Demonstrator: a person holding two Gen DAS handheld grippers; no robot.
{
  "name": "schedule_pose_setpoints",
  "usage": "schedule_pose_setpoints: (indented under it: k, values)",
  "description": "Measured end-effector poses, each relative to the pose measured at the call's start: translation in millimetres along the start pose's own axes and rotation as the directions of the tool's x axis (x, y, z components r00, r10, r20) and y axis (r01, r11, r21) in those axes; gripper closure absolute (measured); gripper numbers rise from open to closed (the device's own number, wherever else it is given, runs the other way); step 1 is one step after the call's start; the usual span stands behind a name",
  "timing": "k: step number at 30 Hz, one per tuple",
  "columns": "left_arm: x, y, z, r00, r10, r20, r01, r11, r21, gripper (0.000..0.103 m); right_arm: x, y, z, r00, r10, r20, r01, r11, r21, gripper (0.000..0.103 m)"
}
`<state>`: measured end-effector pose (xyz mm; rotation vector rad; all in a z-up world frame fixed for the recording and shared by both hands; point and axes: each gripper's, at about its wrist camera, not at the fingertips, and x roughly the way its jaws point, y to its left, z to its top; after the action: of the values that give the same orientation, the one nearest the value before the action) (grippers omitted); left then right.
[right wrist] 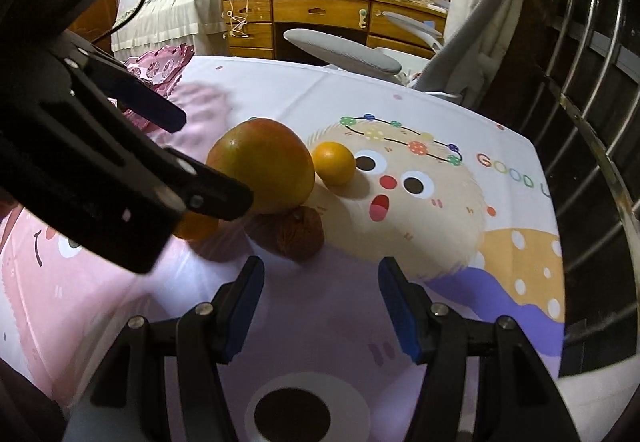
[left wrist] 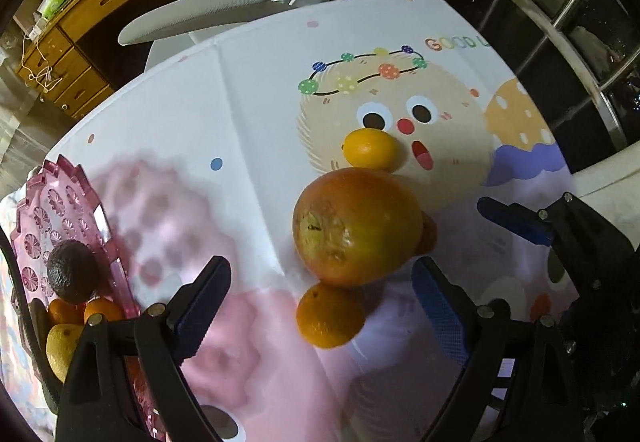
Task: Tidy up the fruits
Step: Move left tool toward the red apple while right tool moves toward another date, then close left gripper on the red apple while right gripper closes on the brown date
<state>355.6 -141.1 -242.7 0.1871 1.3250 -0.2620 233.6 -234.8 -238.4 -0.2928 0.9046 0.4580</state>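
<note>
Left gripper (left wrist: 320, 306) hangs with jaws spread wide and empty above a clump of fruit on the table, the gap broad enough to suggest it is being lined up on the mango (left wrist: 356, 228), the largest piece, directly ahead of it. Right gripper (right wrist: 320, 306) waits low on the other side, jaws likewise parted and holding nothing, facing a brown, rough-skinned fruit (right wrist: 300, 236) that lies just beyond its fingertips. The mango sits at the centre of the clump, touching an orange (left wrist: 329, 316) on its near side in the left view; a second orange (left wrist: 370, 149) lies just beside it on the far side, and the brown fruit is tucked against its base. Well apart to the left, at the table's edge, a pink tray (left wrist: 40, 201) already carries an avocado (left wrist: 72, 272) and several citrus, so it reads as the collecting point. Four pieces remain loose on the cartoon-print cloth (left wrist: 256, 113), leaving the sorting part done.
</note>
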Motion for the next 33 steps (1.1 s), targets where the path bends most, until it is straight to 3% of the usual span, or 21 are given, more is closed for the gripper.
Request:
schedule_pose_setpoints:
  k: [8,13,22,31,33]
  values:
    - [11.8,-2.0,6.0,0.999,-0.037,0.006,0.037,0.999,0.004,0.011,15.9,1.9,5.4,0.999,0.032,0.003,-0.032,0.999,-0.024,0.044]
    - [20.3,-3.1,11.8,0.998,-0.067,0.009,0.067,0.998,-0.002,0.011,21.6,1.4,7.7,0.999,0.054,-0.003,-0.054,0.998,-0.022,0.055]
    - [31.5,5.3,16.1,0.987,-0.157,0.015,0.158,0.986,-0.046,0.011,26.0,-1.9,9.3,0.998,0.060,0.008,-0.060,0.998,0.000,0.066]
    - [37.5,12.3,16.4,0.962,-0.271,0.040,0.274,0.957,-0.101,0.034,25.5,-3.8,9.0,0.996,0.082,0.018,-0.083,0.996,0.025,0.072]
    - [37.8,14.1,15.4,0.958,-0.282,0.050,0.285,0.952,-0.114,0.034,25.5,-4.3,9.6,0.996,0.085,0.019,-0.086,0.996,0.035,0.073]
